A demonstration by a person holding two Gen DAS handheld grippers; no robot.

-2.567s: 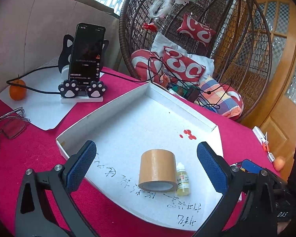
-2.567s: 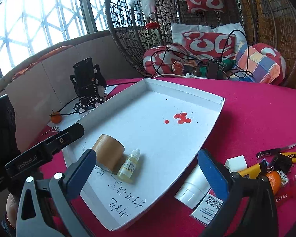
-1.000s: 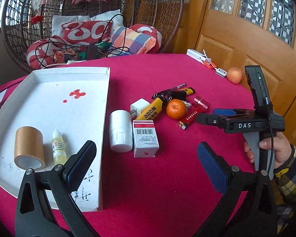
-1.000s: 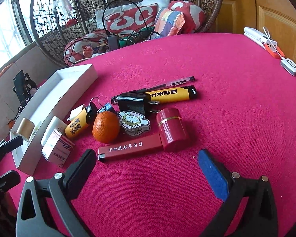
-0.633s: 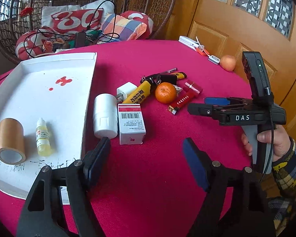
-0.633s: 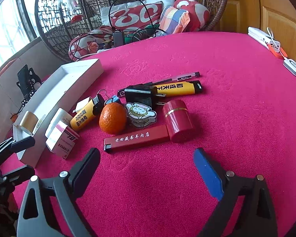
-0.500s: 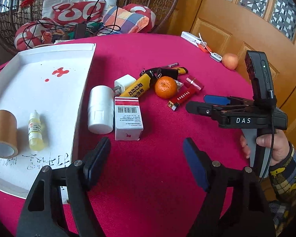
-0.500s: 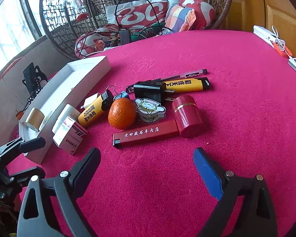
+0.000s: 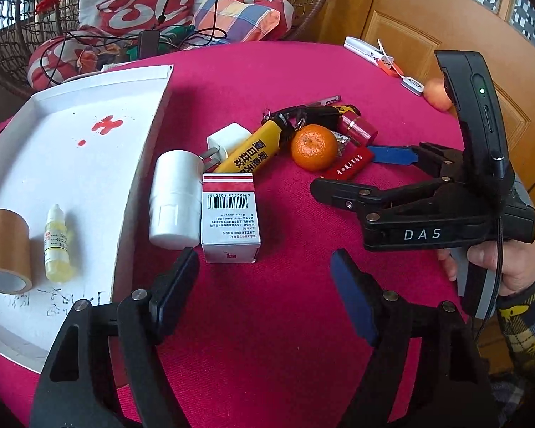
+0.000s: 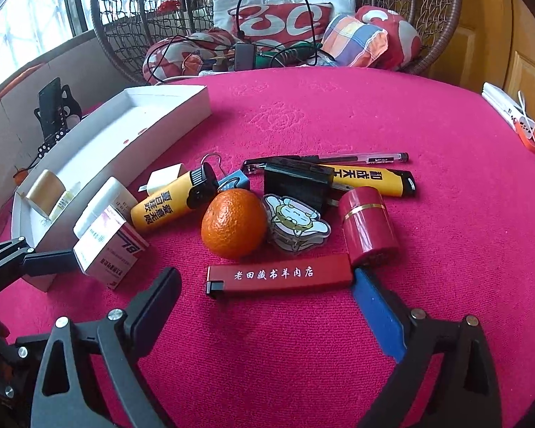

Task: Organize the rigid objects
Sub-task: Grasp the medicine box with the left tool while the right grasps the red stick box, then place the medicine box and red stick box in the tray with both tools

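Rigid objects are gathered in a loose cluster on the red tablecloth (image 10: 339,114), just beside the white tray (image 9: 89,164) — close enough, it seems, for short transfers. Two items are already laid in the tray: a roll of brown tape (image 9: 5,249) and a small dropper bottle (image 9: 57,246), side by side near its front corner. Outside its wall, a white bottle (image 9: 174,196) and a barcoded box (image 9: 229,221) lie touching each other.

The left gripper (image 9: 264,278) is held spread and empty, pointed down at the box, which is judged to be its next pick. The right gripper (image 10: 264,296) is likewise spread wide with nothing pinched; a red lighter (image 10: 278,274) lies crosswise just ahead of its pads, near a mandarin (image 10: 233,228) and a red canister (image 10: 369,224) — probably so each hand can work its own half of the pile.
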